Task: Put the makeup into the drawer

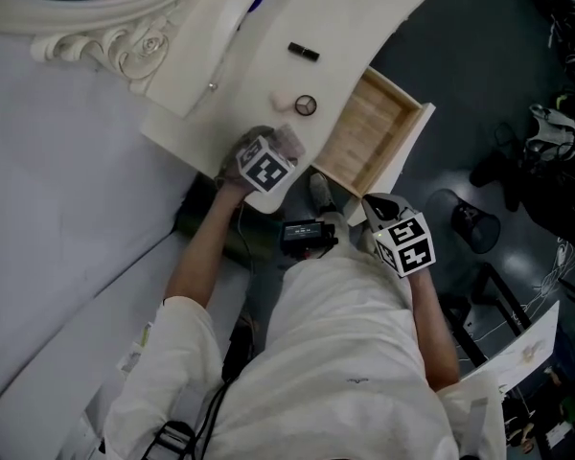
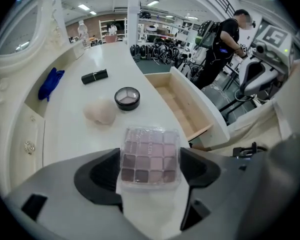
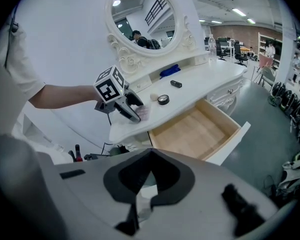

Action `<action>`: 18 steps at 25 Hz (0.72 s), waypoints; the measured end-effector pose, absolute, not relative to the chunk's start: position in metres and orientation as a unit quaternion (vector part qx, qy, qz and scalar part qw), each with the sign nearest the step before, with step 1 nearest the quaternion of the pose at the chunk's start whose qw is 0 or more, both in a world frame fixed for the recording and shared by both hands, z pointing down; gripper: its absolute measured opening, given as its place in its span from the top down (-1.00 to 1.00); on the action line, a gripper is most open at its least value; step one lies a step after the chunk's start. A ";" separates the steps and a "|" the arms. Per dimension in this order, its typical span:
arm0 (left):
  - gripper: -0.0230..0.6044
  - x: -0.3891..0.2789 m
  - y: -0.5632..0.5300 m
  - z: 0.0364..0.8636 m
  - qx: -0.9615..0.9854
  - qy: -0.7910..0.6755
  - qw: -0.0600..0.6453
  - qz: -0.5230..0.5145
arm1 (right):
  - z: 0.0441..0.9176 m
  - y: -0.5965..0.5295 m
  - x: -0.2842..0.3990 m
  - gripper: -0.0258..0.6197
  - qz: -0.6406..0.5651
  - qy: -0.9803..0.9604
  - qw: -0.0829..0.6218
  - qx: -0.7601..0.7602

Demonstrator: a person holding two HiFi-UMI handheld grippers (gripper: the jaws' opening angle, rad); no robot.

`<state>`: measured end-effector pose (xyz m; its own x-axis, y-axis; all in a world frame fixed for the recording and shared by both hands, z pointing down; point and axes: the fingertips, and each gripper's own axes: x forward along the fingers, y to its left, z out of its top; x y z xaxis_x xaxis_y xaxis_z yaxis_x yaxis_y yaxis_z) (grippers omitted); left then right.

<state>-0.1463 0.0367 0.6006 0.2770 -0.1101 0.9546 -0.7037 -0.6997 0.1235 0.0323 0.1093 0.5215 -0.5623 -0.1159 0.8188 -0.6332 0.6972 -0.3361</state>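
vanity [image 2: 65,116]: palette [image 2: 150,156] tight between left fingers [image 2: 97,176]

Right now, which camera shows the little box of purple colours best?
The left gripper view: the eyeshadow palette fills the middle, every colour square clear, pinched between the jaws. The right gripper view shows only a tiny pale patch at the tip of the left gripper. In the head view it is just a blur beside that gripper.

The person wears a white short-sleeved T-shirt [image 1: 335,353]. The left gripper [image 2: 150,166] and the right gripper [image 3: 149,159] have smooth grey bodies with black jaw pads, and each carries a white cube [image 1: 265,168] printed with black square markers
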 end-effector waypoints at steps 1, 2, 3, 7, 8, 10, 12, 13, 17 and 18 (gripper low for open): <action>-0.27 -0.144 0.040 0.599 0.746 -0.277 0.283 0.535 | 0.521 0.108 0.033 0.88 0.315 -0.827 0.407 0.225; -0.27 -0.141 0.042 0.597 0.744 -0.282 0.289 0.532 | 0.520 0.107 0.034 0.88 0.314 -0.829 0.405 0.223; -0.27 -0.137 0.045 0.594 0.743 -0.286 0.295 0.528 | 0.520 0.106 0.036 0.88 0.314 -0.832 0.402 0.221; -0.27 -0.112 0.047 0.583 0.745 -0.297 0.298 0.517 | 0.518 0.100 0.047 0.88 0.310 -0.839 0.393 0.214; -0.27 -0.104 0.046 0.581 0.746 -0.298 0.299 0.515 | 0.517 0.098 0.052 0.88 0.310 -0.840 0.391 0.213; -0.27 -0.087 0.042 0.576 0.746 -0.300 0.300 0.513 | 0.517 0.094 0.062 0.88 0.309 -0.843 0.387 0.211; -0.27 -0.067 0.037 0.573 0.747 -0.304 0.301 0.509 | 0.516 0.091 0.074 0.88 0.309 -0.845 0.384 0.209; -0.27 -0.057 0.034 0.572 0.746 -0.306 0.302 0.508 | 0.516 0.089 0.080 0.88 0.309 -0.845 0.383 0.208; -0.27 -0.013 0.016 0.572 0.746 -0.316 0.306 0.500 | 0.514 0.083 0.110 0.88 0.310 -0.847 0.378 0.210; -0.27 -0.002 0.011 0.573 0.747 -0.317 0.307 0.497 | 0.515 0.081 0.118 0.88 0.312 -0.846 0.377 0.211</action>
<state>-0.0019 0.0113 0.5734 0.3042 -0.1690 0.9375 -0.7790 -0.6106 0.1427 0.1179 0.0813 0.5147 -0.6268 -0.1224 0.7695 -0.5923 0.7165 -0.3685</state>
